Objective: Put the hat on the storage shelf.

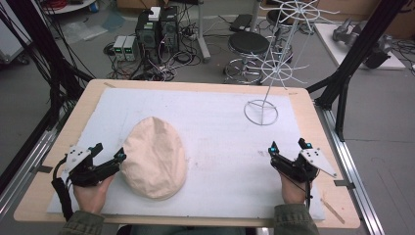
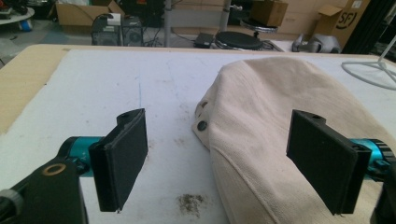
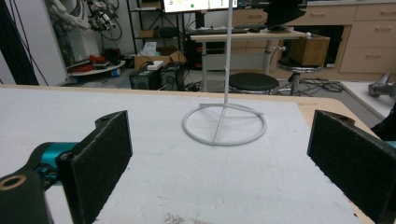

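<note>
Left gripper (image 1: 108,152) fingers wide, beside the cap (image 1: 154,157) near the surface's front-left. Right gripper (image 1: 288,145) fingers wide, front-right, facing the wire stand (image 1: 261,112).

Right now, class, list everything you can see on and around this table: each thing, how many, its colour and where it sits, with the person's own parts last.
cap: one, beige, left half of the mat, beside the left claw
wire stand: one, white, ring base on the mat's far right, spoked tiers above
mat: one, white, covering most of the table
table: one, light wood
stool: one, black seat, on the floor beyond the table
computer towers: two, black, floor beyond the table
left claw: one, black, open, at the cap's left edge
right claw: one, black, open, near right of the mat
hands: two, near edge
</note>
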Demonstrator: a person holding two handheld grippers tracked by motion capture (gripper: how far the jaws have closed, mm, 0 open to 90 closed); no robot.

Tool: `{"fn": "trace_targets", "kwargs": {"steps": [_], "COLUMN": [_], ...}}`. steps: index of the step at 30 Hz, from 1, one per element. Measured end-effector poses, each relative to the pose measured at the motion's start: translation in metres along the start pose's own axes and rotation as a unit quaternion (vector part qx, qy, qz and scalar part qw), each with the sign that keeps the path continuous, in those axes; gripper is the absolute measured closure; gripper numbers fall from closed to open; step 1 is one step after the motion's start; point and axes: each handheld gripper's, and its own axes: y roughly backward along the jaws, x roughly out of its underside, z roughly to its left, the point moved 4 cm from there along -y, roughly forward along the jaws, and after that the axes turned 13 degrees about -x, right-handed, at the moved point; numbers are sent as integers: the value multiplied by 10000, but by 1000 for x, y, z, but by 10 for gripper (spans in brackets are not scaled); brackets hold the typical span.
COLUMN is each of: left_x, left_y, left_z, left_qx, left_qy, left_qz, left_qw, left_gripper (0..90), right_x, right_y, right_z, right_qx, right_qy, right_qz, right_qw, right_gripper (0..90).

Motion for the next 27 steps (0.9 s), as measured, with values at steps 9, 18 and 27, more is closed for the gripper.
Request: {"fn": "trace_targets", "kwargs": {"steps": [9,18,27], "left_x": [5,13,17], "left_y": [-3,-11,-14], "left_z": [-8,-14,-20], "left_qx": [118,229,367], "left_qy": [-98,-200,-116], "left_qz": [137,517,861], "left_qw": [9998,9982,9955], "left_gripper": [207,194,188], "right_x": [0,0,0], "right_y": [0,0,0], "right_z": [0,0,0], "right_qx": [1,-1,-2], "right_qy": [-2,-5,-11], "right_qz": [10,9,24], "right_qw": [10000,10000,10000], "right_gripper": [57,57,57]}}
